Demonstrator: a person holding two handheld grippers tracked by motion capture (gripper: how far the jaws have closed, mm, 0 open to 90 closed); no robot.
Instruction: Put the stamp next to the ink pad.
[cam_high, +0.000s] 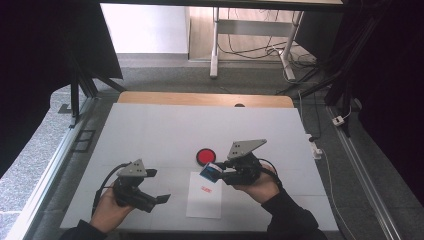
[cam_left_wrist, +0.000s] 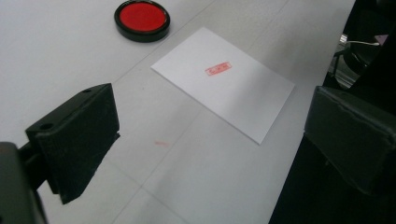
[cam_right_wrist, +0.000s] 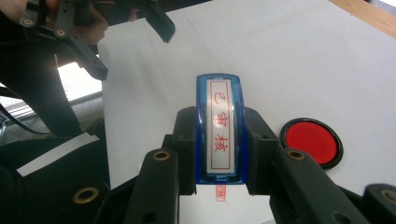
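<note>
A: Entry, right gripper view. A blue stamp (cam_right_wrist: 219, 130) is seen clamped between the black jaws of the right gripper (cam_right_wrist: 219, 149), its face turned to the camera; red characters inside a red frame can be read on that face. In the high view the stamp (cam_high: 210, 171) is resolved as a small blue block, and no lettering can be made out.

B: Noted. From the left gripper view, the left gripper (cam_left_wrist: 210, 140) is recorded with jaws wide apart and nothing between them. The white sheet (cam_left_wrist: 224, 81) is seen flat on the table (cam_left_wrist: 56, 56), with a red rectangular imprint (cam_left_wrist: 218, 69) near its middle.

A: Containers?

B: One round black ink pad (cam_left_wrist: 142, 20), lid off, is recorded; its red pad fills the case. It lies just beyond a corner of the white sheet, not touching it.

A: Stamp position relative to the white sheet?

B: In the high view the stamp is held above the far edge of the sheet (cam_high: 204, 196), at the tip of the right gripper (cam_high: 216, 172). The left gripper (cam_high: 159, 198) is placed beside the sheet's left edge, well apart from the stamp.
</note>
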